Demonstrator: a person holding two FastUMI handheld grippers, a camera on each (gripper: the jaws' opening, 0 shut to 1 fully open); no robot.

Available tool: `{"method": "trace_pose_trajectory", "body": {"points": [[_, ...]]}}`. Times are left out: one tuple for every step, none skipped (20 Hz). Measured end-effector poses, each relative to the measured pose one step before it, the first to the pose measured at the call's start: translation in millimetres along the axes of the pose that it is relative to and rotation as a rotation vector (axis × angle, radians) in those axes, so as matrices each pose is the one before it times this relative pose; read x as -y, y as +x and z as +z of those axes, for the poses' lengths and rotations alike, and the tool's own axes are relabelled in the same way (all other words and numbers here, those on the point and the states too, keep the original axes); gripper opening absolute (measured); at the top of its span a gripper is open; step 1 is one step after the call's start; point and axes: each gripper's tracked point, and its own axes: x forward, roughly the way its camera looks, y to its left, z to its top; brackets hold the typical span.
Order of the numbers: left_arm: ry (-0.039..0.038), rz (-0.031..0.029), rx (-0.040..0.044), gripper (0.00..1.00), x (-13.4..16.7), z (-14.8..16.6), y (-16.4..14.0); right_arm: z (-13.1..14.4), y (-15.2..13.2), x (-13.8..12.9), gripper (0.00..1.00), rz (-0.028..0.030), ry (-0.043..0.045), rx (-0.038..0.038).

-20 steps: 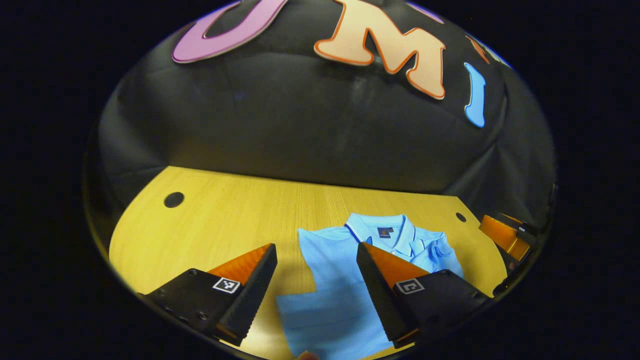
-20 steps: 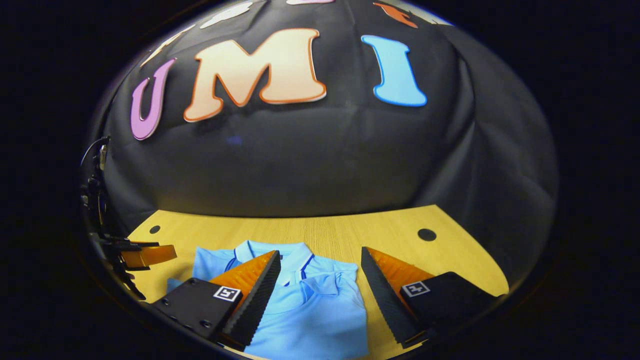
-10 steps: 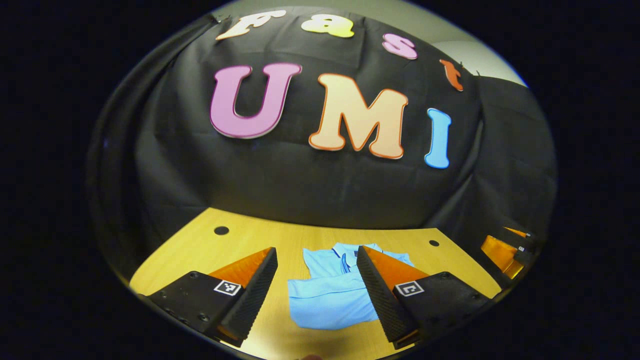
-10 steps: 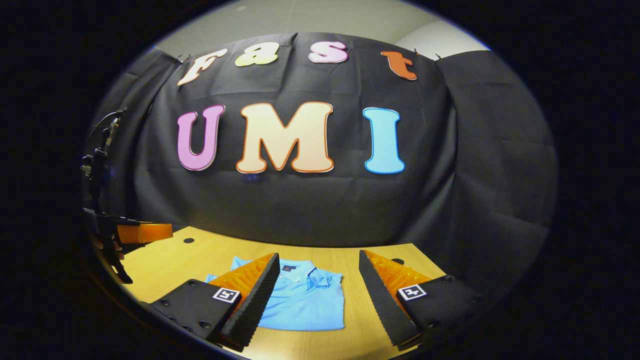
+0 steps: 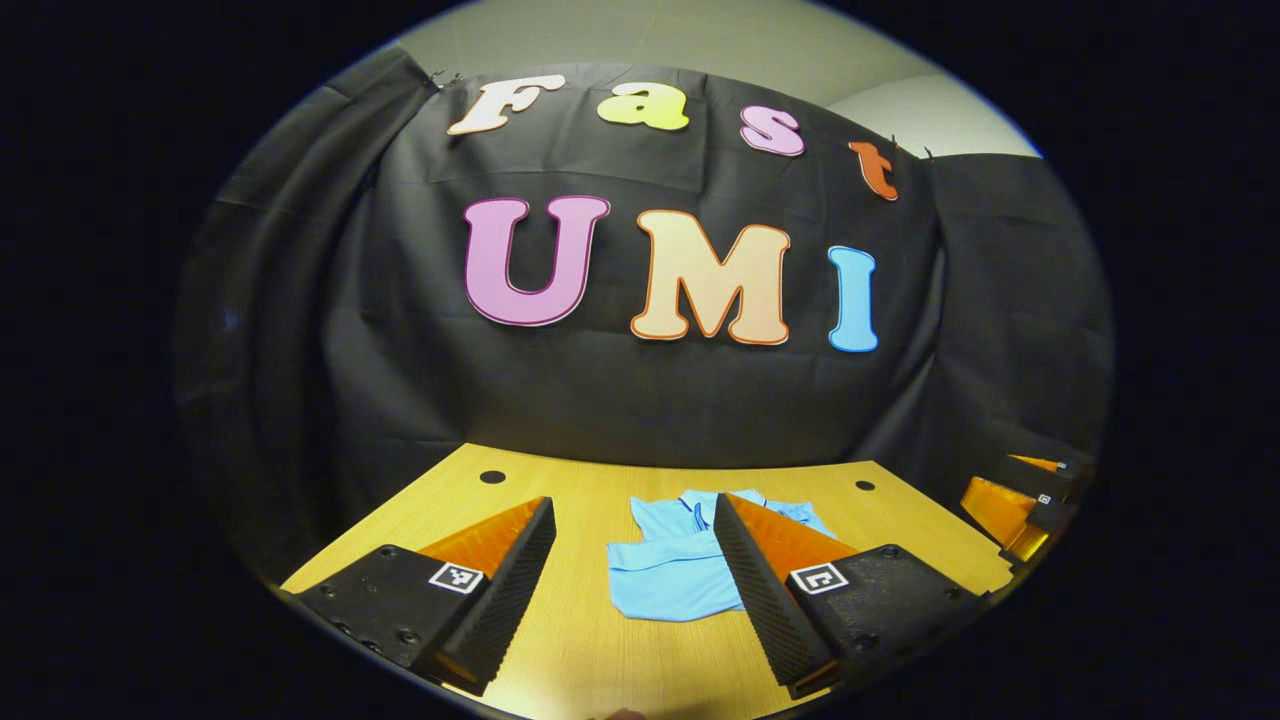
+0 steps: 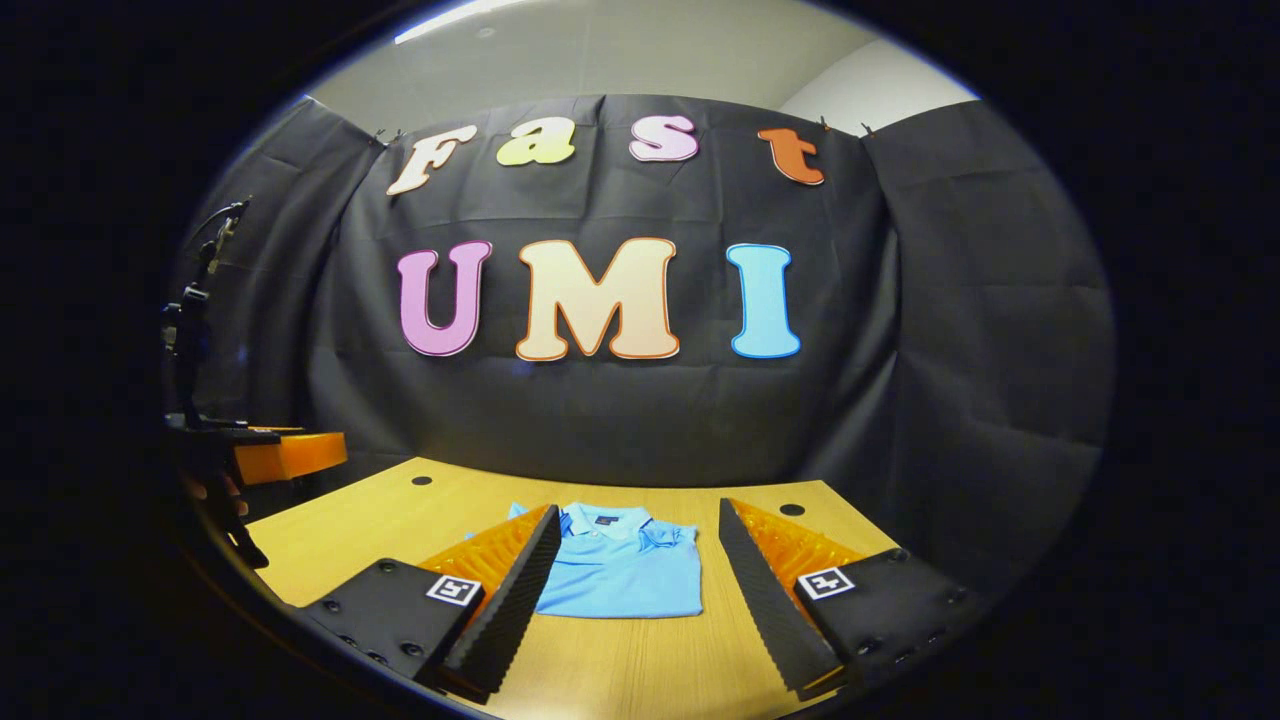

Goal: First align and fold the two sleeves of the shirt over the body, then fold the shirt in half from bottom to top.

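Observation:
A light blue polo shirt (image 6: pixel 622 572) lies folded into a compact rectangle on the wooden table (image 6: pixel 360 530), collar toward the wall. In the left gripper view the same shirt (image 5: pixel 668 575) sits ahead, partly behind one finger. My left gripper (image 5: pixel 632 590) is open, held back from the shirt with nothing between its fingers. My right gripper (image 6: pixel 632 590) is open too, above the table's near side and apart from the shirt. The right gripper (image 5: pixel 1015 500) appears at the far right of the left gripper view, and the left gripper (image 6: pixel 285 455) at the far left of the right gripper view.
Small round holes (image 6: pixel 791 510) mark the tabletop (image 5: pixel 560 640) near its back corners. A dark stand with cables (image 6: pixel 195 330) rises at the left edge of the right gripper view. Bare wood surrounds the shirt on all sides.
Both grippers have pulled back and up from the shirt, so it looks smaller and farther off. Both stayed open. The shirt has not moved.

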Motion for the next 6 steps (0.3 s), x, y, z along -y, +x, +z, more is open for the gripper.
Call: {"method": "trace_pose_trajectory", "body": {"points": [[0.00581, -0.00016, 0.00539, 0.95, 0.57, 0.70, -3.78, 0.73, -2.81, 0.25, 0.99, -0.00037, 0.00229, -0.00106], [0.00361, -0.00032, 0.00648, 0.95, 0.30, 1.83, -2.11, 1.80, -2.82, 0.89, 0.98, -0.00139, 0.00005, 0.00298], [0.00052, -0.00104, 0.00245, 0.95, 0.84, 0.86, -2.05, 0.95, -1.04, 1.68, 0.99, -0.00503, 0.00034, 0.00557], [-0.00016, -0.00172, 0.00147, 0.95, 0.95, -0.02, -1.29, 1.54, -1.40, 0.76, 0.99, -0.00141, 0.00443, 0.00229], [0.00084, -0.00055, 0.00085, 0.95, 0.58, 1.10, -0.68, -0.61, -0.75, 0.44, 0.98, -0.00539, 0.00371, -0.00203], [0.00212, -0.00041, 0.00552, 0.95, 0.58, 1.98, -0.54, -0.31, -0.60, 0.93, 0.99, -0.00169, 0.00203, -0.00334]]}}
